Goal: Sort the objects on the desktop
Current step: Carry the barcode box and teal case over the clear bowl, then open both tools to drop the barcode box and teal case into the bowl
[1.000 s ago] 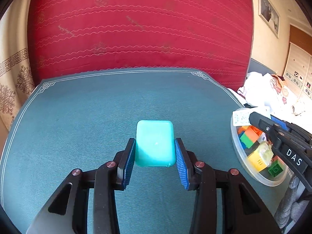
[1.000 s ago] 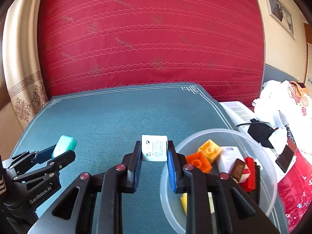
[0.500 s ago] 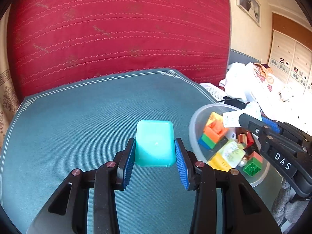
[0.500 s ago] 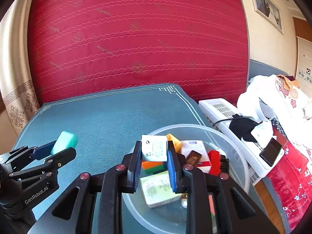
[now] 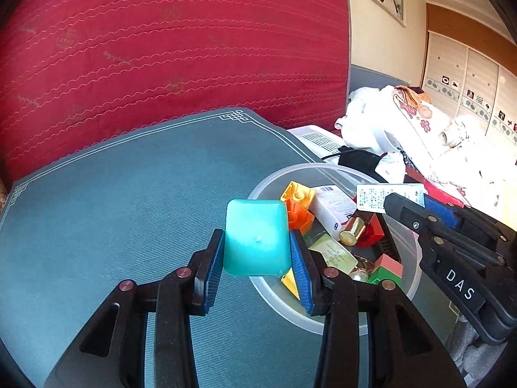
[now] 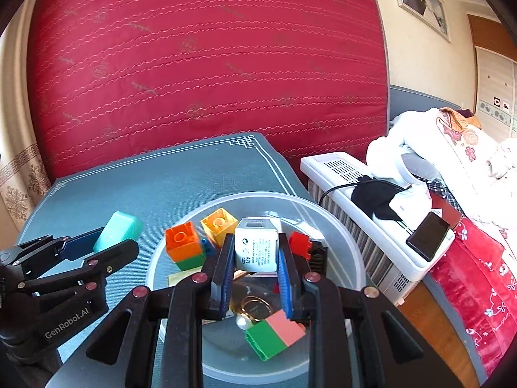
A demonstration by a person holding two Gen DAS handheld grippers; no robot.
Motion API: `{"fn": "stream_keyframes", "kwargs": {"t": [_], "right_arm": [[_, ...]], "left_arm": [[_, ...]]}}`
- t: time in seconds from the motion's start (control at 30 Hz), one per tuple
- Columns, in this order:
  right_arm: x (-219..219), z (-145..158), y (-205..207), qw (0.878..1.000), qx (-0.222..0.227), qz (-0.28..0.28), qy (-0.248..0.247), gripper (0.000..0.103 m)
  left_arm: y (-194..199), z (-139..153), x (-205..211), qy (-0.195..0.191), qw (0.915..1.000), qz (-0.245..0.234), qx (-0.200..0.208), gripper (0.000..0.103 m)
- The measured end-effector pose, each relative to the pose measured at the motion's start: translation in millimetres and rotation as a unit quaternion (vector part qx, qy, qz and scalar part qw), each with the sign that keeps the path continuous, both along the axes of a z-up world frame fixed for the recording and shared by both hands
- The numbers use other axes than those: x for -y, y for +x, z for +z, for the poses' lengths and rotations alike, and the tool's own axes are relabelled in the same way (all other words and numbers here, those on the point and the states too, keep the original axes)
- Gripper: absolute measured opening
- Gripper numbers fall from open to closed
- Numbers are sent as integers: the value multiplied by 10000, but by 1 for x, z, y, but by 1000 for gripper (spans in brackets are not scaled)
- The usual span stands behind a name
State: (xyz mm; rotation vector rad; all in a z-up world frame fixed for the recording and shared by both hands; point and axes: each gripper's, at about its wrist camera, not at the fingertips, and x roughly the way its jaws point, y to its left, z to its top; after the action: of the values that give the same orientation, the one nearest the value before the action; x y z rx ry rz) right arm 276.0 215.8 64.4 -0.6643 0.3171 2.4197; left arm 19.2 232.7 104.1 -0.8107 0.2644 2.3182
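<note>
Over teal tabletop, left fingers pinch turquoise case; right fingers pinch white box.

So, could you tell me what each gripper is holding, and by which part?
The left gripper pinches the teal box by its two long sides. The right gripper clamps the small white carton by its side faces.

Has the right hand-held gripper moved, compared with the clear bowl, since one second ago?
Yes. The right hand-held gripper, shut on the small white box, was left of the clear bowl; it now hangs over it.
</note>
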Motion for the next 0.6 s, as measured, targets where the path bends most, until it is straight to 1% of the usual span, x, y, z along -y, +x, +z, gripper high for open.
{"fn": "stream_keyframes", "kwargs": {"t": [0.3, 0.6], "right_arm": [[-11, -1, 11, 10000, -1, -30, -1, 27], [-21, -3, 14, 9999, -27, -48, -128, 27]], "left_arm": [[3, 0, -27, -49, 9998, -210, 27, 43], [3, -7, -47, -89, 9991, -402, 114, 43]]}}
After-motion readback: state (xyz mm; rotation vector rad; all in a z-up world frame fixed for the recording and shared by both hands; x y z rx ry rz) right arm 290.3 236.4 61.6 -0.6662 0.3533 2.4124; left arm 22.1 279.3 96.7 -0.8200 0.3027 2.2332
